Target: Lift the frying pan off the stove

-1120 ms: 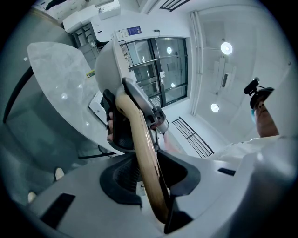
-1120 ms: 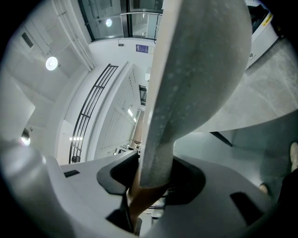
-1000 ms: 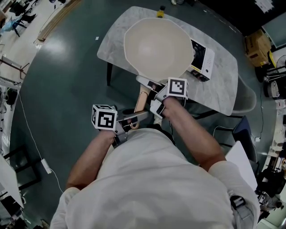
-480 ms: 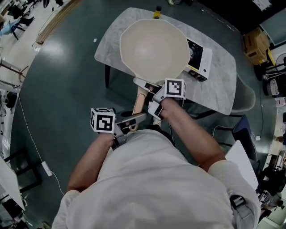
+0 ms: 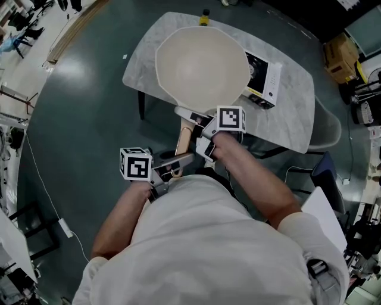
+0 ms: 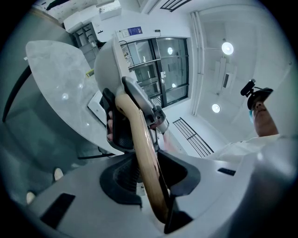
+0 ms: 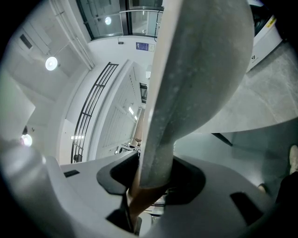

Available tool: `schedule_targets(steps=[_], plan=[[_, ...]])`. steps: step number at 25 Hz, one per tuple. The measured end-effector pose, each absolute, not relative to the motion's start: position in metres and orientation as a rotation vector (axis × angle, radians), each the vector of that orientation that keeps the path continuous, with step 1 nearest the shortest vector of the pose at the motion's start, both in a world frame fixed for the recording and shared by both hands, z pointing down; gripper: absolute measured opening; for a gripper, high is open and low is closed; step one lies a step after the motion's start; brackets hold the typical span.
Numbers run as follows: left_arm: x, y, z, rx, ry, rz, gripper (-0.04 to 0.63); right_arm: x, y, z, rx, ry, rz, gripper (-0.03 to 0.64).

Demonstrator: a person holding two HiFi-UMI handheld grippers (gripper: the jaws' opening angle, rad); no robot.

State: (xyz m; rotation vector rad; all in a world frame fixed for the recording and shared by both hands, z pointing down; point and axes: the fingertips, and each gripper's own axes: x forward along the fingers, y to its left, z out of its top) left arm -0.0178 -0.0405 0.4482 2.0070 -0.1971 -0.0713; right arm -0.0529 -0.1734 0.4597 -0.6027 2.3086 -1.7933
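Note:
The cream frying pan (image 5: 202, 65) hangs in the air over the marble table (image 5: 292, 107), tilted toward me. My right gripper (image 5: 201, 128) is shut on the grey neck of its handle, close to the bowl. My left gripper (image 5: 172, 165) is shut on the wooden handle (image 5: 184, 138) near its end. In the left gripper view the wooden handle (image 6: 144, 158) runs up between the jaws to the pan (image 6: 109, 56). In the right gripper view the pan's grey underside (image 7: 200, 69) fills the middle. The black and white stove (image 5: 265, 80) stands on the table, partly hidden by the pan.
A small yellow-capped bottle (image 5: 204, 18) stands at the table's far edge. A pale chair (image 5: 330, 128) sits at the table's right end, with a cardboard box (image 5: 339, 59) beyond it. A white cable (image 5: 41, 179) trails across the dark floor on the left.
The pan and both grippers have drifted a little to the left in the head view, and more of the stove shows past the pan's rim. Both grips are unchanged.

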Motion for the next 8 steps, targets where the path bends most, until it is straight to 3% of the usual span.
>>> schedule_targets(steps=[8], plan=[[-0.0194,-0.0418,0.4504,2.006,-0.204,-0.089,0.121,-0.0563,-0.1742,0.4611,-0.577,2.312,-1.786,0.176]])
